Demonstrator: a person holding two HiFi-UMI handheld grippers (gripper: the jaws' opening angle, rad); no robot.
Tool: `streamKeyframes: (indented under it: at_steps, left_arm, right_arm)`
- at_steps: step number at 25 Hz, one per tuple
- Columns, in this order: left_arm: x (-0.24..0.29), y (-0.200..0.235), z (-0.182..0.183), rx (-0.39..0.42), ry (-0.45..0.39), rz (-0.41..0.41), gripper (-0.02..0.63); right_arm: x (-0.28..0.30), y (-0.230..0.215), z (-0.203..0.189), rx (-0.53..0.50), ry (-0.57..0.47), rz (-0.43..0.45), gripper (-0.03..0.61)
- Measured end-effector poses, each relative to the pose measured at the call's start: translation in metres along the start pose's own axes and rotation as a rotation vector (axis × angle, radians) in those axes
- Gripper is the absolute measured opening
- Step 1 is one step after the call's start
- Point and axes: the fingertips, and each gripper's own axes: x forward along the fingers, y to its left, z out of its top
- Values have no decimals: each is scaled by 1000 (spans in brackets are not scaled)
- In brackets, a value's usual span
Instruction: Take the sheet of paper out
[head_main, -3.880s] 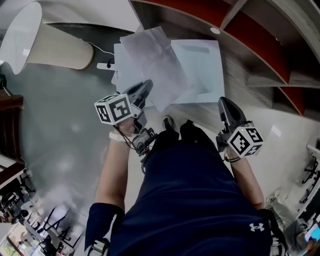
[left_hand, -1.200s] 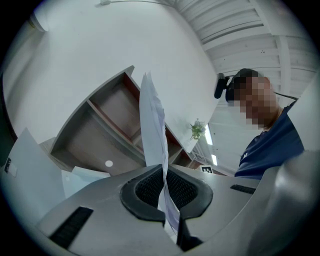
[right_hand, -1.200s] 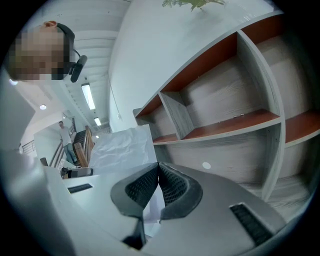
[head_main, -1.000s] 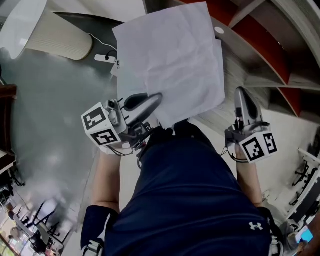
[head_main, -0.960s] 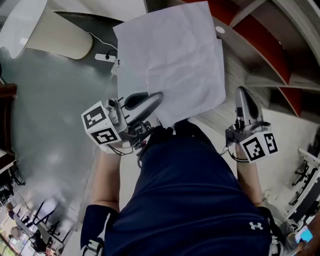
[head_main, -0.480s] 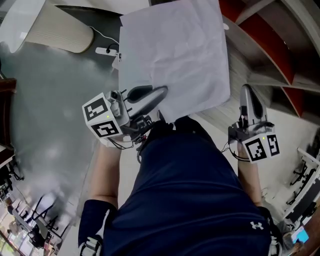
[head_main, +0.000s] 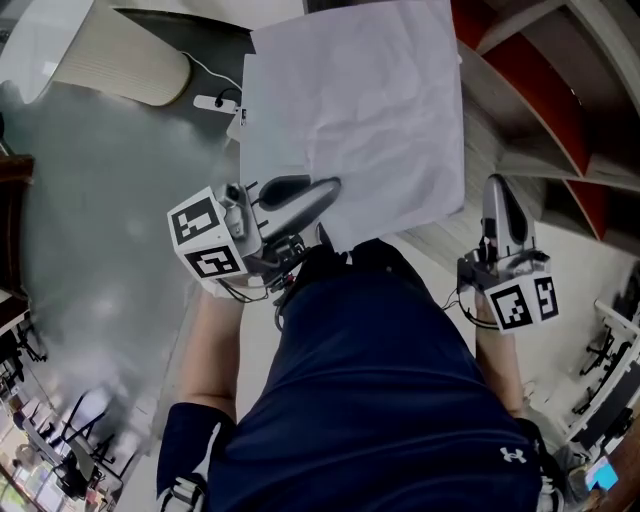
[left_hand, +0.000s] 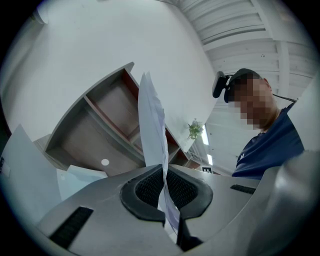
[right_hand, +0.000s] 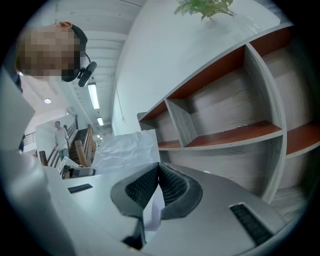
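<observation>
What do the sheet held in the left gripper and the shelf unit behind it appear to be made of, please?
Sheet of paper: thin matte white paper, shown by its creases and bend where the left gripper pinches it. Shelf unit: probably laminated board, grey wood-grain faces, reddish-brown shelf tops; solid wood is possible.

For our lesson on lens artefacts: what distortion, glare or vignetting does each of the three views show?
Head view: the shelf edges bow, and the glossy grey floor carries pale glare. Left gripper view: black rounded corners, a curved shelf, and the sheet of paper bright and edge-on. Right gripper view: the same fisheye bend, and the ceiling lights blow out white.
</observation>
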Motion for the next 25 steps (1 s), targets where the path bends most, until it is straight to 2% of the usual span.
streamKeyframes:
  at_steps: [25]
  left_arm:
    - [-3,0,-4,-14,16,6,17]
  right_arm:
    - [-2,5,-1,-26,13,20,12]
